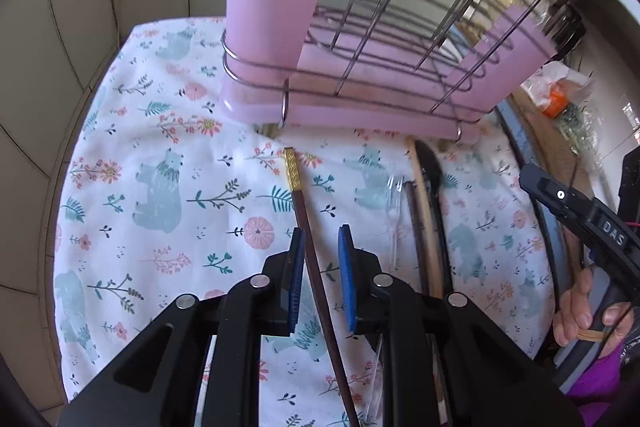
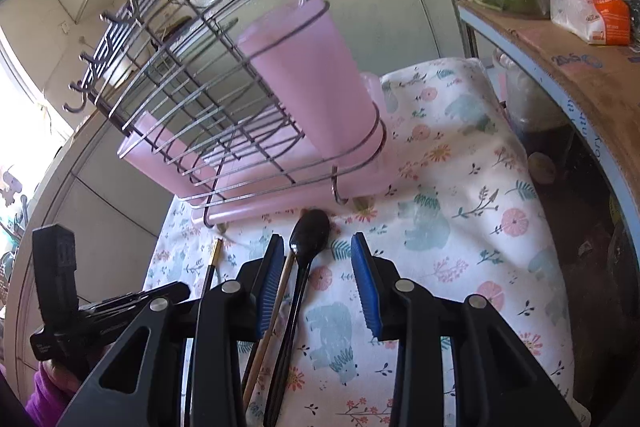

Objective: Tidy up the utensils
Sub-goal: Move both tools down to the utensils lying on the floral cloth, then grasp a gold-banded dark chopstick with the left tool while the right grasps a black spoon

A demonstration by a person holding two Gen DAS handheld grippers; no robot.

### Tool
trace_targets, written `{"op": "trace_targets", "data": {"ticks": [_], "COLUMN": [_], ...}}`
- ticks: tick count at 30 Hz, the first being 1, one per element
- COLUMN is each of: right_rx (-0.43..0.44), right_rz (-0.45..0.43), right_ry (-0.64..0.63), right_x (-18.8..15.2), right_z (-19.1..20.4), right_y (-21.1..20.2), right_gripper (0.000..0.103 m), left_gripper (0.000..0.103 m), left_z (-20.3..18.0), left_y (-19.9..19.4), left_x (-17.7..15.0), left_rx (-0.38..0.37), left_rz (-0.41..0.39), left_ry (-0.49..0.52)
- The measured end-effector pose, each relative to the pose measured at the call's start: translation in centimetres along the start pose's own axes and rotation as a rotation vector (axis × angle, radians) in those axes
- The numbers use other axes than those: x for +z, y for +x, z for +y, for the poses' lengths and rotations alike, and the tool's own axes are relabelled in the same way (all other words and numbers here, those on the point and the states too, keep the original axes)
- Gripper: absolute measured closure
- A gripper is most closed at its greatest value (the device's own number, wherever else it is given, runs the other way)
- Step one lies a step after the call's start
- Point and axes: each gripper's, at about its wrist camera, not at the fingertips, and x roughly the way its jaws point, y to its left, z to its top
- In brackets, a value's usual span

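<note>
Chopstick, spoon on cloth, rack behind

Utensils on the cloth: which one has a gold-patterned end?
The dark chopstick between the left gripper's open jaws; the black spoon and the others lack gold.

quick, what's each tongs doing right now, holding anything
left tongs: open, astride the dark chopstick, not gripping.
right tongs: open, black spoon between them, nothing held.

Both grippers are black with silver screws and ribbed blue pads; the right gripper (at three o'clock) reads "DAS"; purple sleeve.
</note>
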Motion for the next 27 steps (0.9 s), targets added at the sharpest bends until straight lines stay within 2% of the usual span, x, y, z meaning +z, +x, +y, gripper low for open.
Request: {"op": "trace_targets", "data": {"ticks": [7, 12, 14, 18, 27], "right_rx": [0.033, 0.027, 0.004, -0.043, -0.119], "right_rz": [0.114, 0.169, 0.196, 0.236, 0.228], "right_ry": [0.014, -0.022, -0.054, -0.087, -0.131], "right_x": [-0.8, -1.7, -2.1, -2.6, -2.0], "right_z": [-0.3, 0.7, 1.3, 2.2, 3.8], "right_y": [2.1, 3.9, 5.0, 7.0, 9.6], "right_gripper": [0.068, 0.071, 0.072, 0.073, 0.075], "left_gripper": [0.086, 0.087, 0.091, 0.091, 0.091], "left_z": [0.2, 0.6, 0.7, 0.8, 1.4], "left_y": [3.4, 4.4, 4.5, 4.7, 4.6], "left_x": [1.4, 1.4, 1.3, 1.2, 1.1], "left_rx": [0.062, 0.067, 0.078, 0.065, 0.046], "left_rz": [0.088, 0.067, 0.061, 0.057, 0.059], "left_ry": [-0.029, -0.038, -0.029, -0.036, -0.037]}}
